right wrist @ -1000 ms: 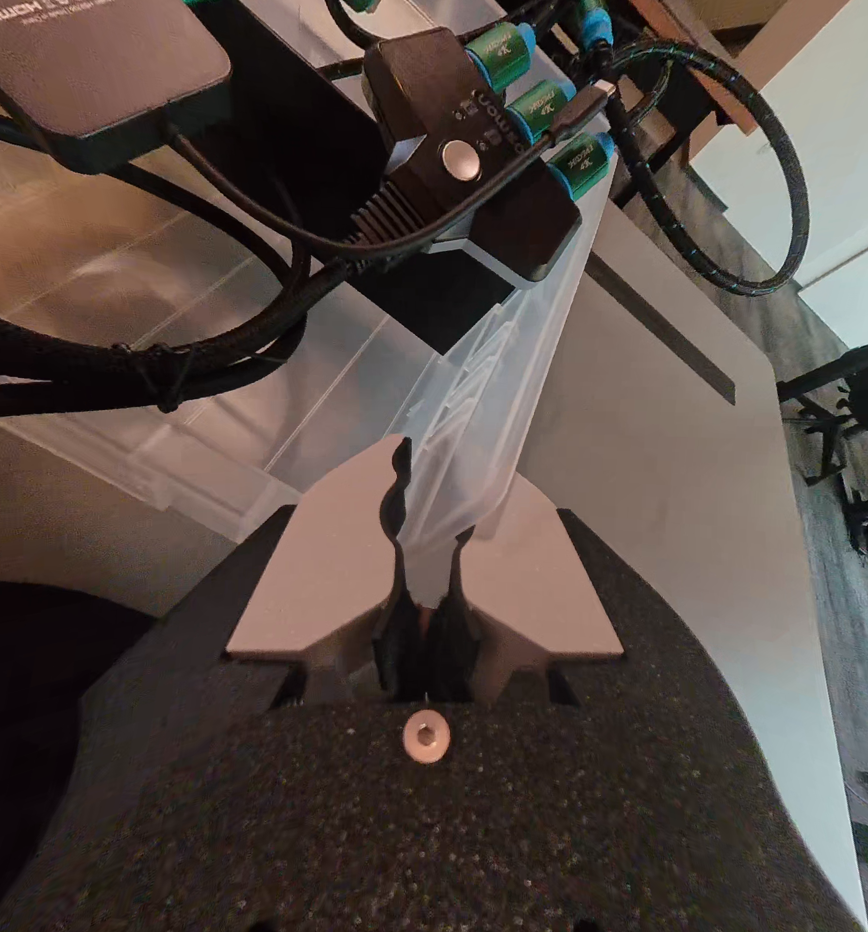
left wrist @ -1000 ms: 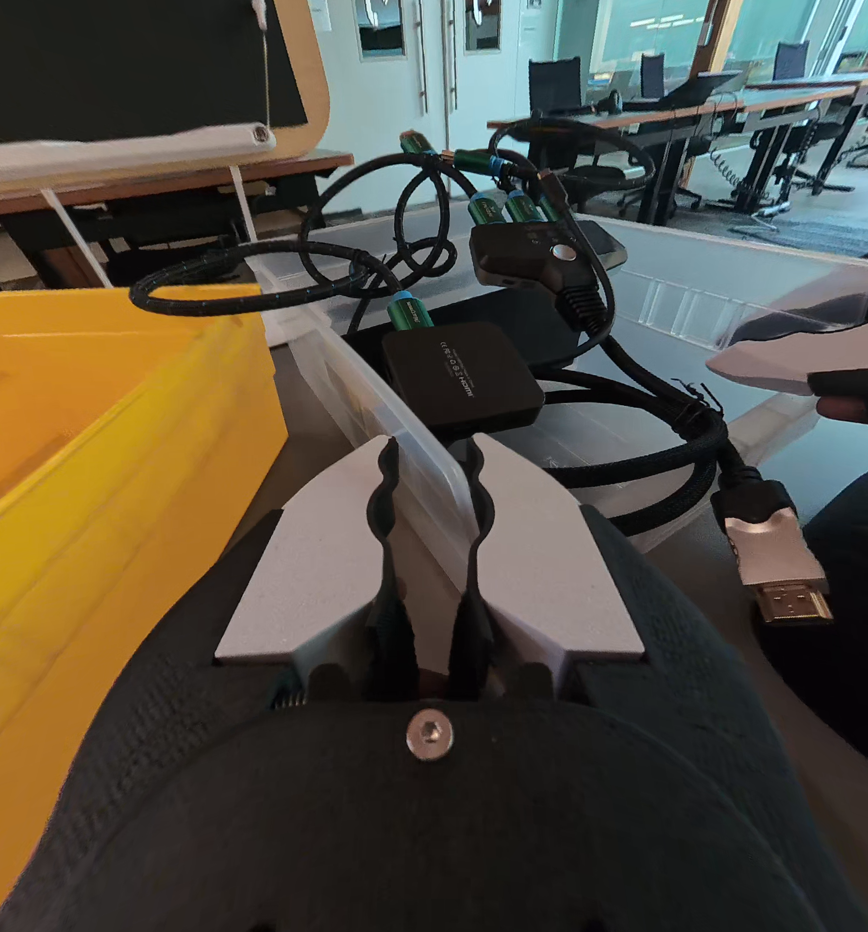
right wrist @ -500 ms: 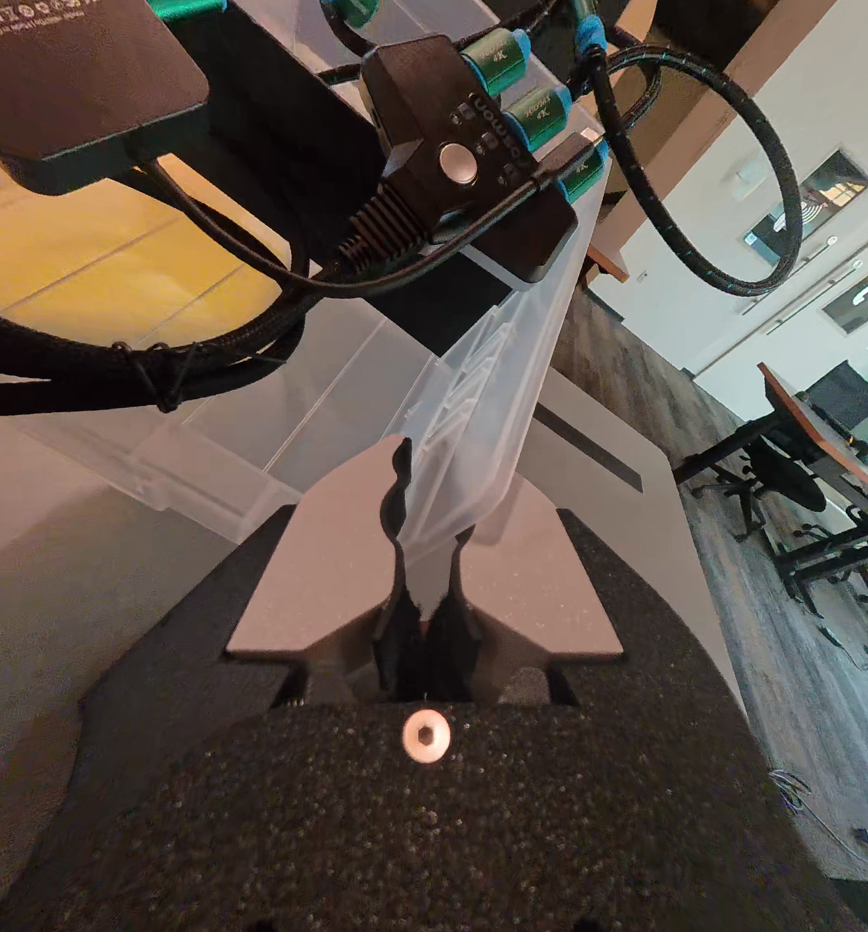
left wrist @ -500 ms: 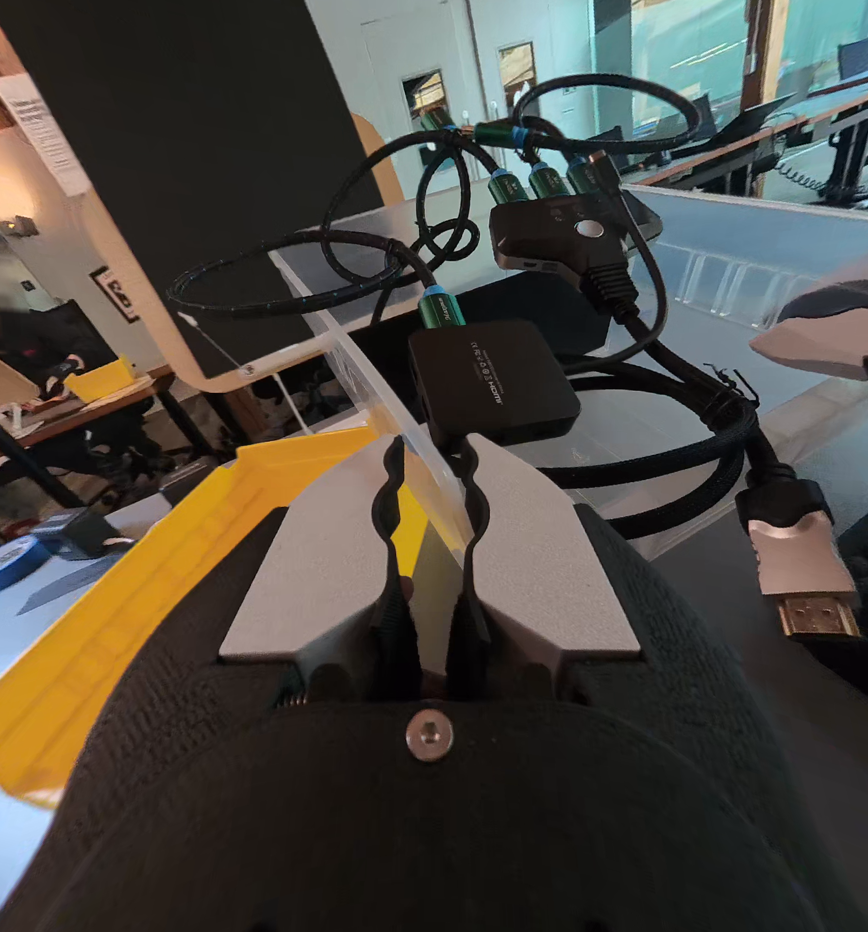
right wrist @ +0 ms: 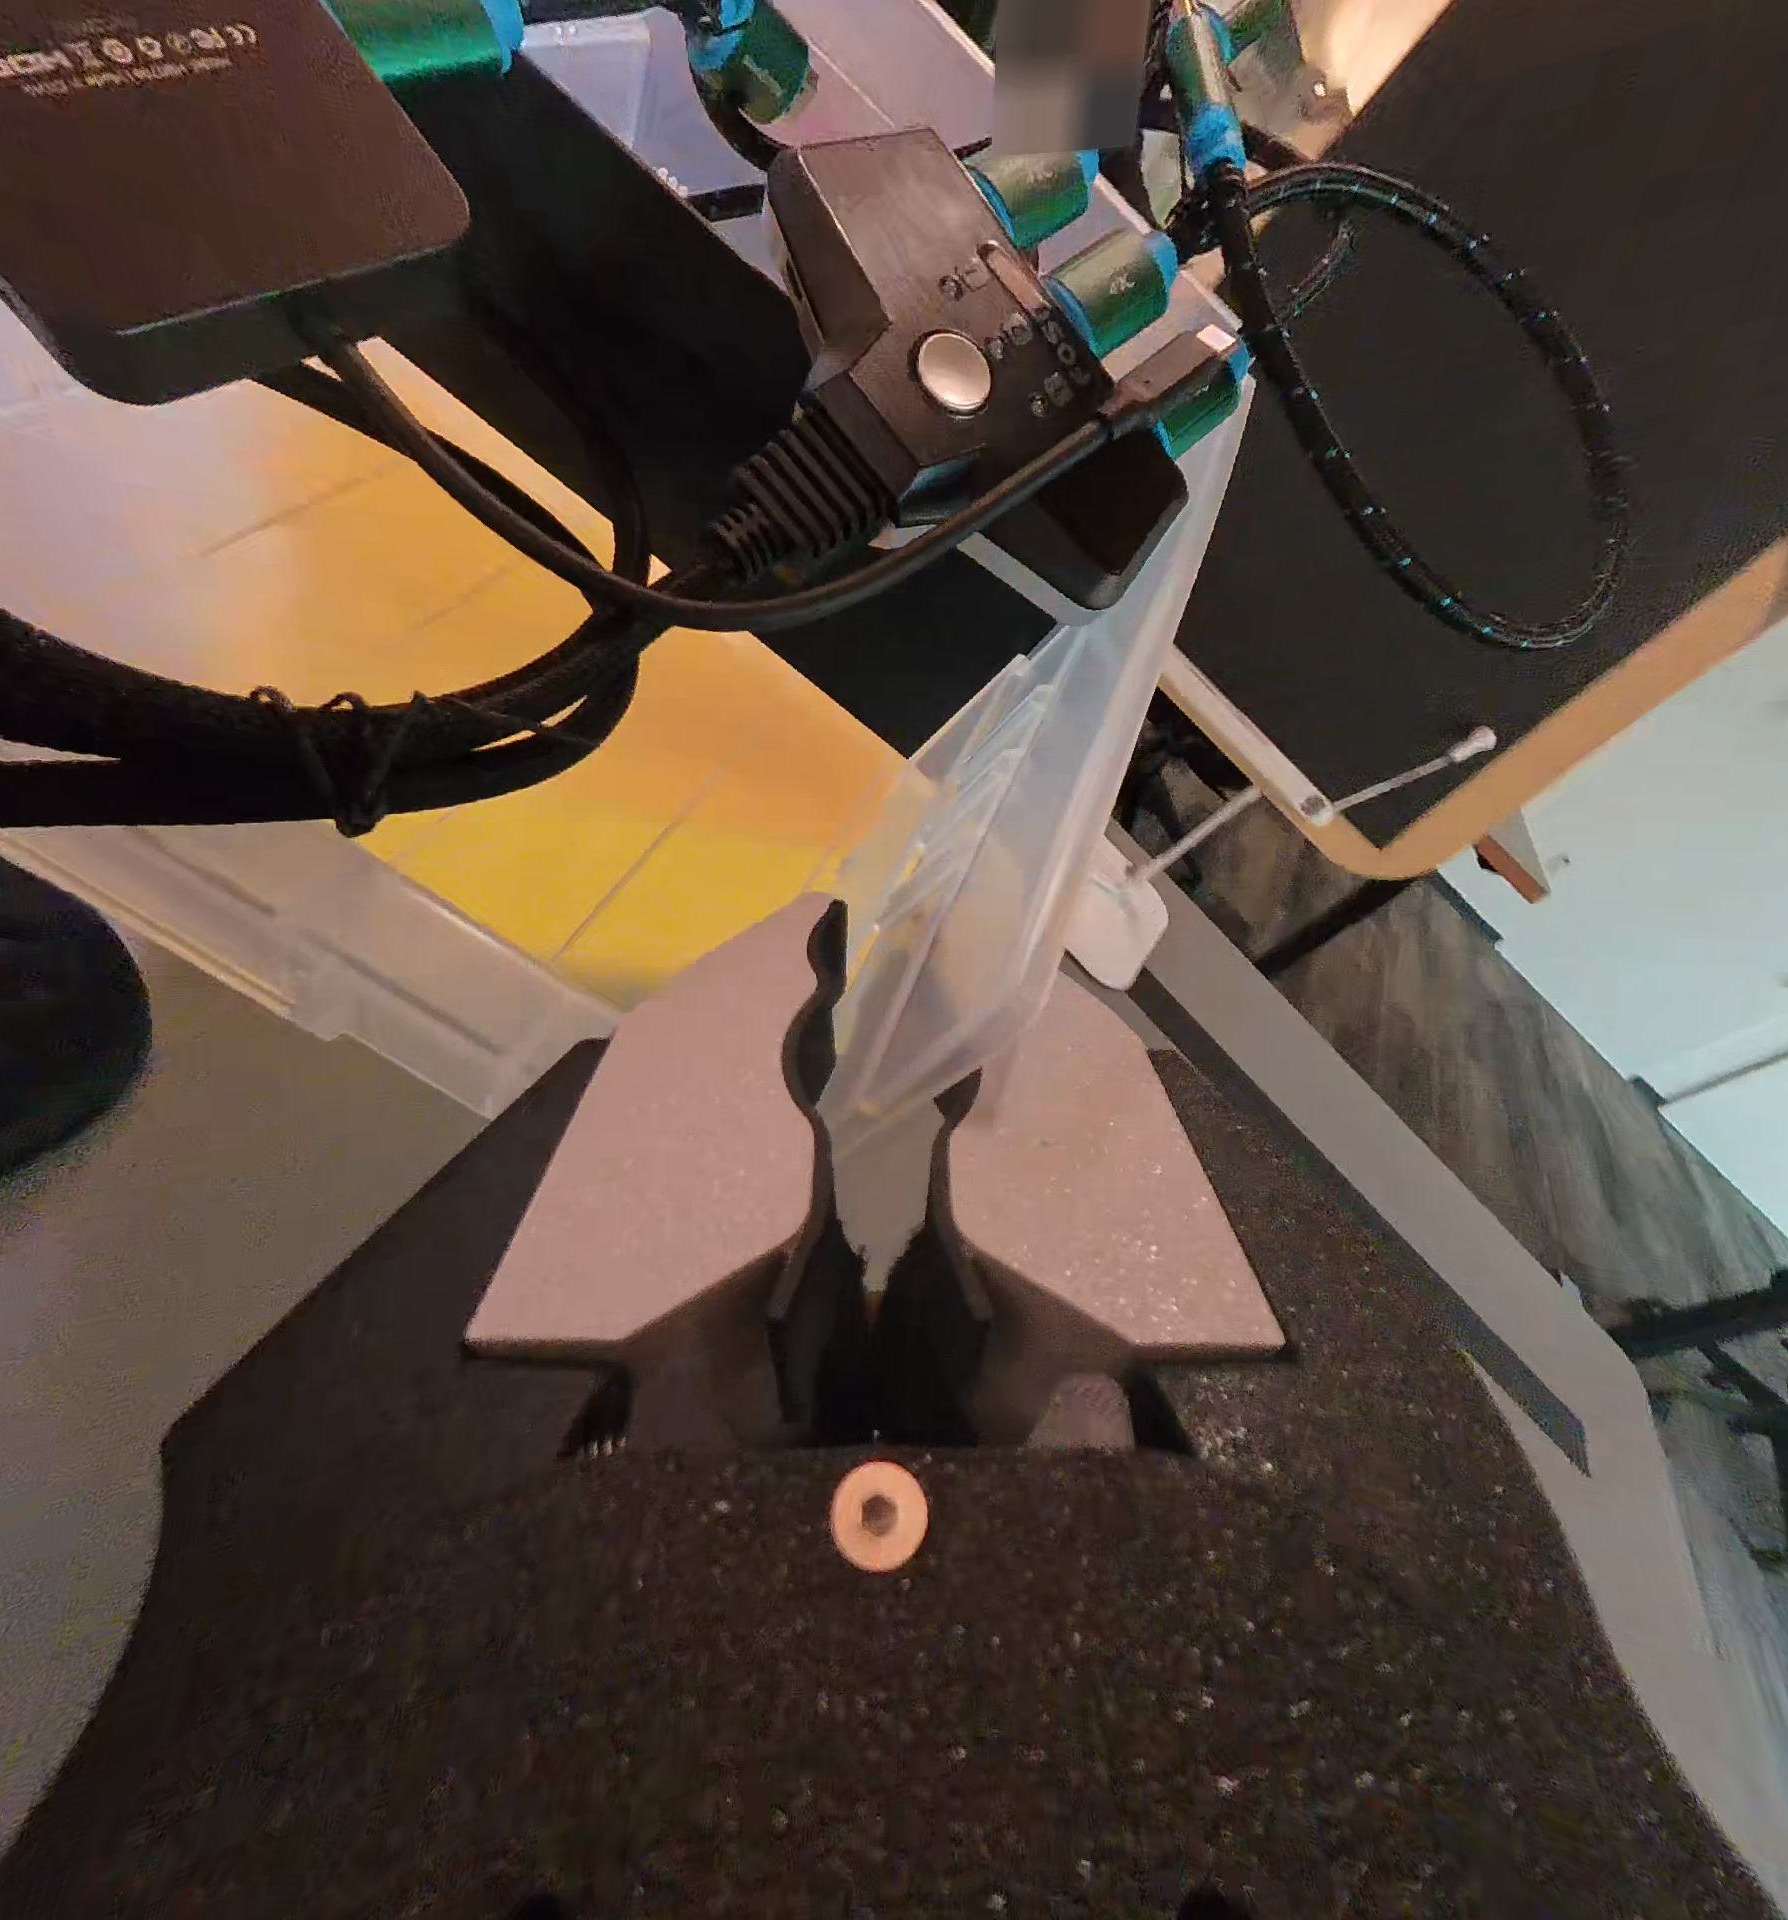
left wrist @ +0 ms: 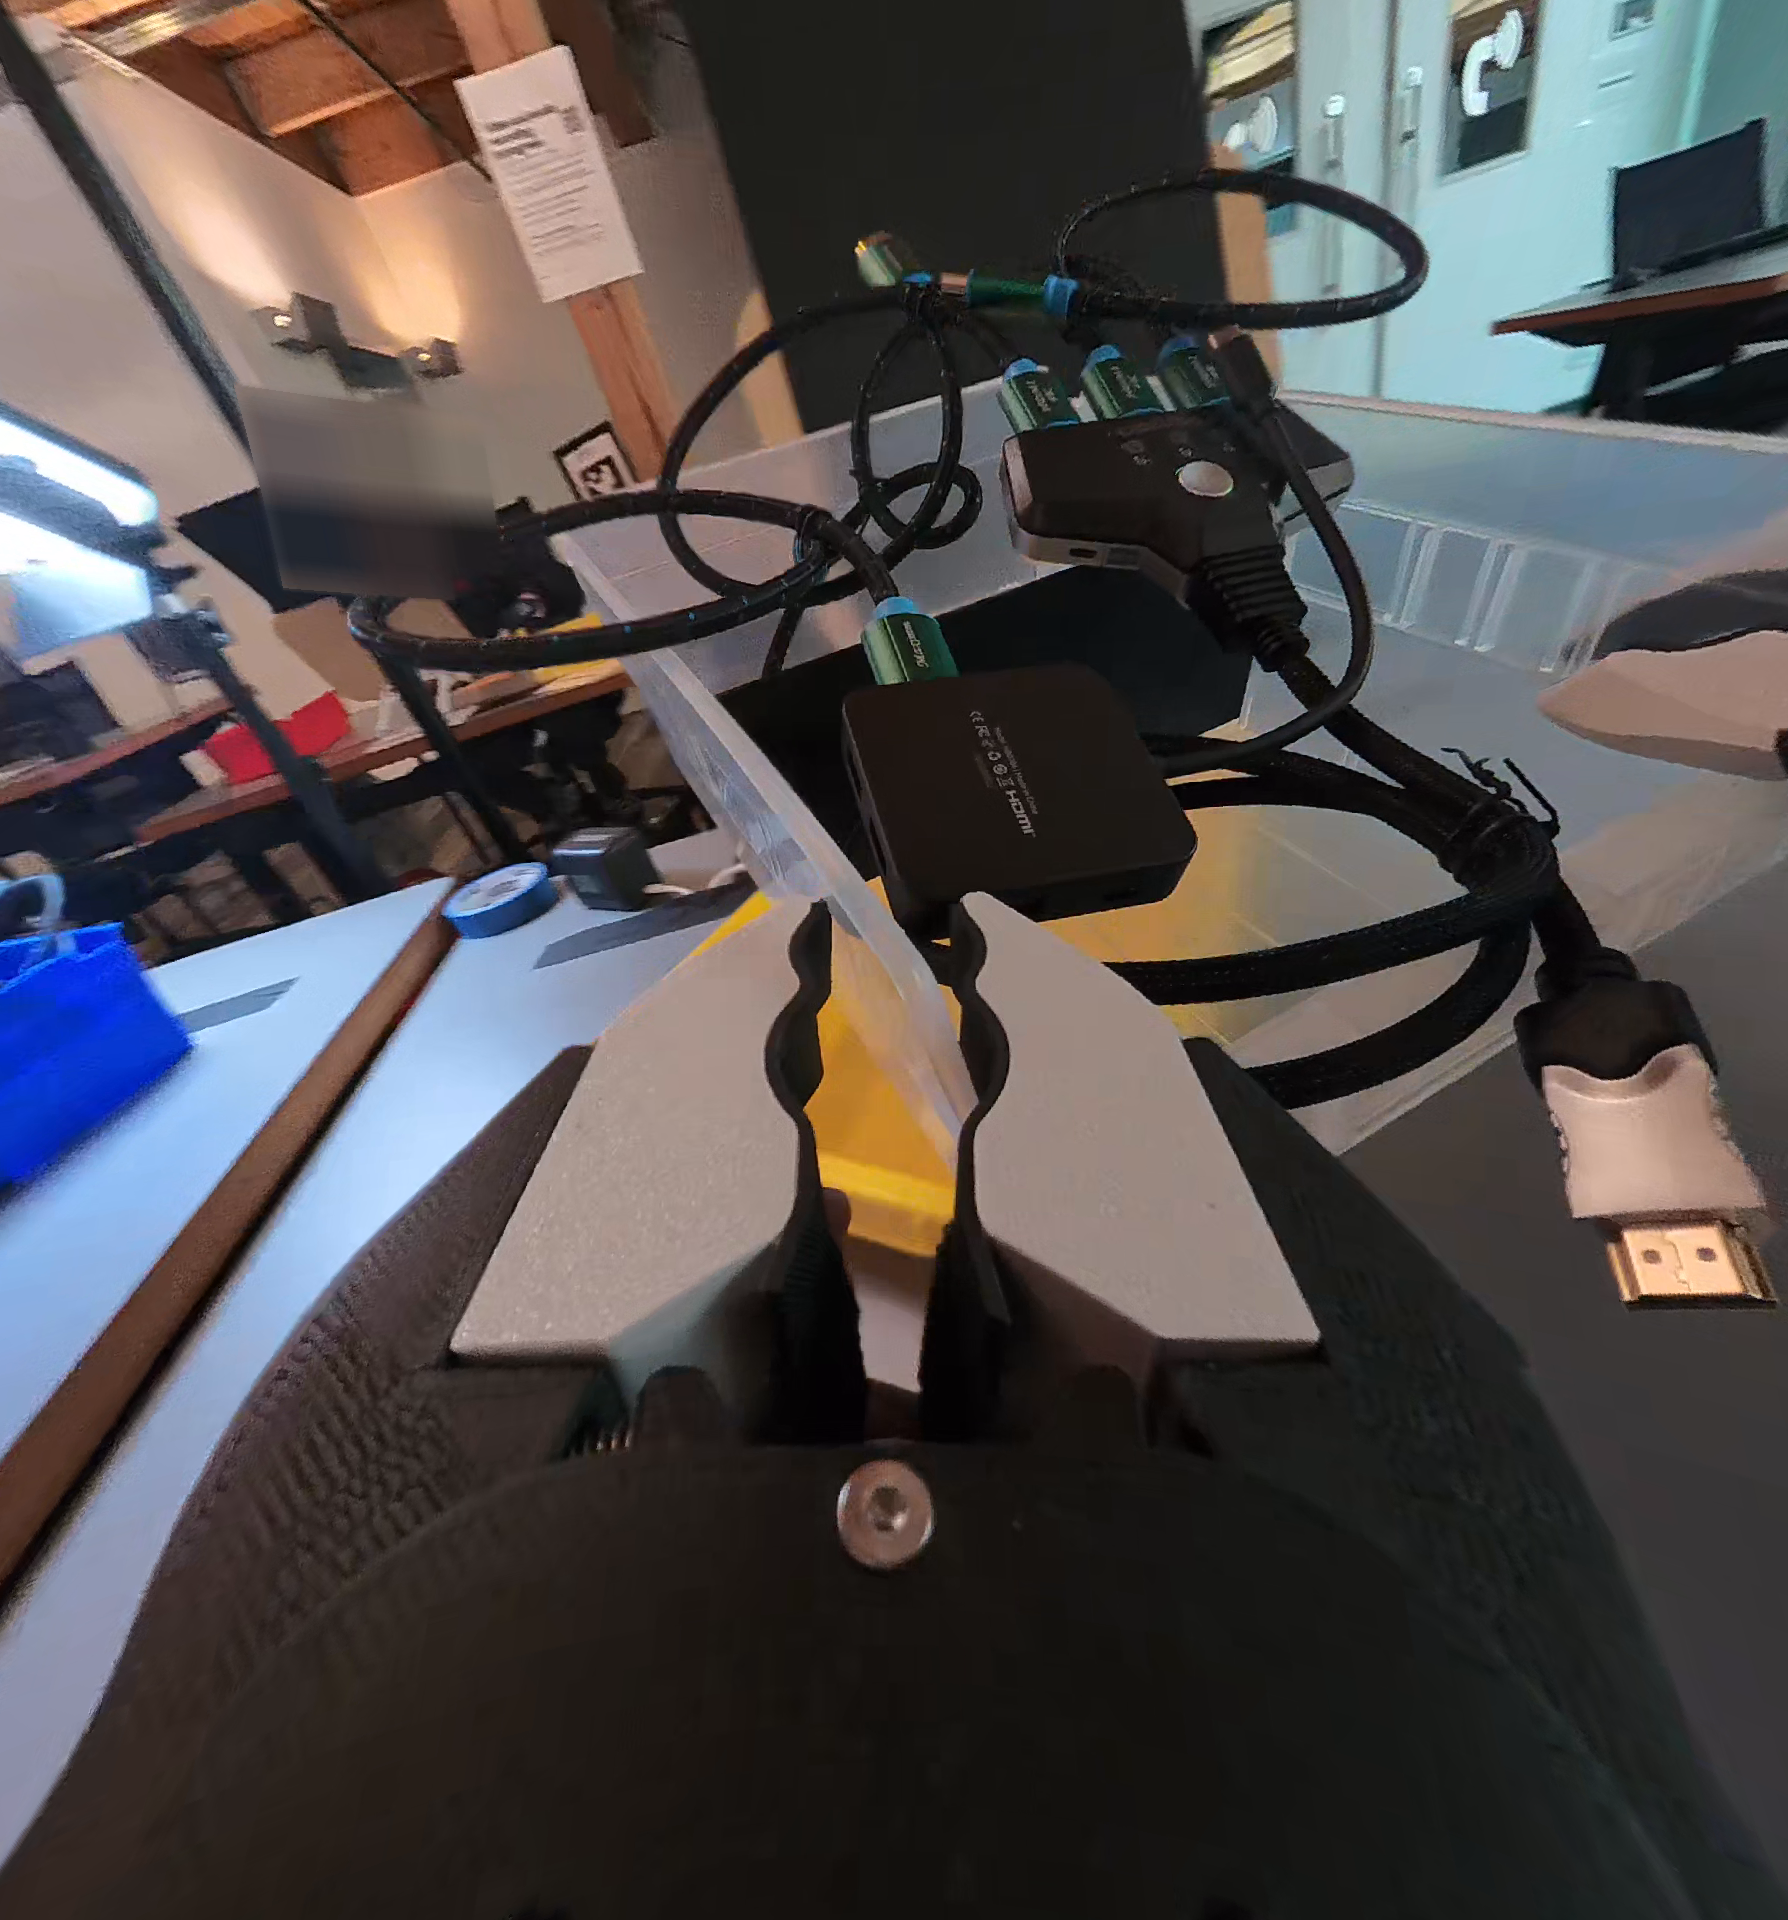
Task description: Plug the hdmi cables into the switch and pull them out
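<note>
A clear plastic bin [left wrist: 1492, 499] holds a square black HDMI switch [left wrist: 1015, 790] with one green plug [left wrist: 905, 644] in it. Behind it lies a smaller switch with a round button [left wrist: 1170, 488] with three green plugs [left wrist: 1108, 384] in it, amid coiled black cables. A loose silver HDMI plug [left wrist: 1648, 1164] hangs over the bin's near edge. My left gripper [left wrist: 890, 925] is shut on the bin's left rim. My right gripper [right wrist: 890, 1039] is shut on the bin's right rim [right wrist: 1025, 862]; it also shows in the left wrist view [left wrist: 1721, 696]. Both switches [right wrist: 163, 156] [right wrist: 952, 343] show in the right wrist view.
A yellow bin [left wrist: 869, 1164] shows below, through the clear bin's floor [right wrist: 609, 727]. A grey table [left wrist: 246, 1143] on the left carries a blue bin [left wrist: 28, 1039] and a blue tape roll [left wrist: 500, 899]. A black board with a wooden edge [right wrist: 1492, 520] stands behind. Across from one pair of fingers to the other is roughly 20 cm.
The clear bin, held by both grippers, has risen and moved left over the yellow bin. The switches and cables have ridden along inside it. Both grips are unchanged.
</note>
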{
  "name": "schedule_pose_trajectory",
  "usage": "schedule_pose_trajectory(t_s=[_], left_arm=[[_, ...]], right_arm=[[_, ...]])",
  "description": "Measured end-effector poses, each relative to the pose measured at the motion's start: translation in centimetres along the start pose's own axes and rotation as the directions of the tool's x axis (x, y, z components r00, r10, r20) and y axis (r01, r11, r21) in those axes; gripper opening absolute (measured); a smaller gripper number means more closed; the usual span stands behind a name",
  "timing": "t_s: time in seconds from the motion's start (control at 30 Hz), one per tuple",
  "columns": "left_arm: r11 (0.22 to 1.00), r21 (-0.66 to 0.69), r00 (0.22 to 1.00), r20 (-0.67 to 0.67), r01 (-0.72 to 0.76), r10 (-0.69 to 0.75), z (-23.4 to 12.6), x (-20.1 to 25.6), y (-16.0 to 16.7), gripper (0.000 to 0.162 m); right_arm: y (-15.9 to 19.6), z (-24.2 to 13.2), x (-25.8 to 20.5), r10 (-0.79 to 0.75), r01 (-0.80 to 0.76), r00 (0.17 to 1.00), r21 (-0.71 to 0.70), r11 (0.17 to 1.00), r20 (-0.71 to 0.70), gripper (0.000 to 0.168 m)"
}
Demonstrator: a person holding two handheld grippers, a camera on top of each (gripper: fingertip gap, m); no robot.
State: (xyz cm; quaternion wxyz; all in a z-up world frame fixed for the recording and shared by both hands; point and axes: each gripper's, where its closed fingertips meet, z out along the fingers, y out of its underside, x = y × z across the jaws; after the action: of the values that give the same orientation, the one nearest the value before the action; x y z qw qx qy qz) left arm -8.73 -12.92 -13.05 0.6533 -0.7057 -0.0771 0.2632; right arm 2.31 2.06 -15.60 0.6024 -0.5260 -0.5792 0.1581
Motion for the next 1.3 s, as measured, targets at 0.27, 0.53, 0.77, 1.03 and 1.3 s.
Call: schedule_pose_trajectory(t_s=[0.27, 0.53, 0.77, 1.03, 1.3], left_arm=[[0.994, -0.024, 0.964, 0.241, -0.110, 0.112, -5.6, -11.4, 1.8, 0.023], [0.955, -0.215, 0.895, 0.354, -0.204, 0.271, -9.1, -19.1, 8.8, 0.018], [0.958, -0.286, 0.941, 0.314, -0.035, 0.128, -8.2, -20.5, 17.2, 0.017], [0.933, -0.352, 0.926, 0.324, -0.074, 0.196, -6.6, -21.4, 19.6, 0.024], [0.937, -0.335, 0.938, 0.346, 0.097, 0.027, -7.2, -22.3, 19.0, 0.051]], right_arm=[[-8.7, 6.7, -9.9, -0.033, -0.011, 0.985, 0.252, 0.968, 0.170, 0.013], [-11.5, 10.7, -19.6, -0.091, 0.015, 0.972, 0.332, 0.943, 0.216, 0.015], [-8.4, 14.0, -24.4, -0.181, 0.133, 0.946, 0.186, 0.973, 0.270, 0.014], [-5.1, 15.1, -26.1, -0.181, 0.244, 0.873, -0.084, 0.966, 0.454, 0.028], [-5.2, 10.0, -19.6, -0.538, 0.531, 0.827, 0.087, 0.843, 0.166, 0.080]])
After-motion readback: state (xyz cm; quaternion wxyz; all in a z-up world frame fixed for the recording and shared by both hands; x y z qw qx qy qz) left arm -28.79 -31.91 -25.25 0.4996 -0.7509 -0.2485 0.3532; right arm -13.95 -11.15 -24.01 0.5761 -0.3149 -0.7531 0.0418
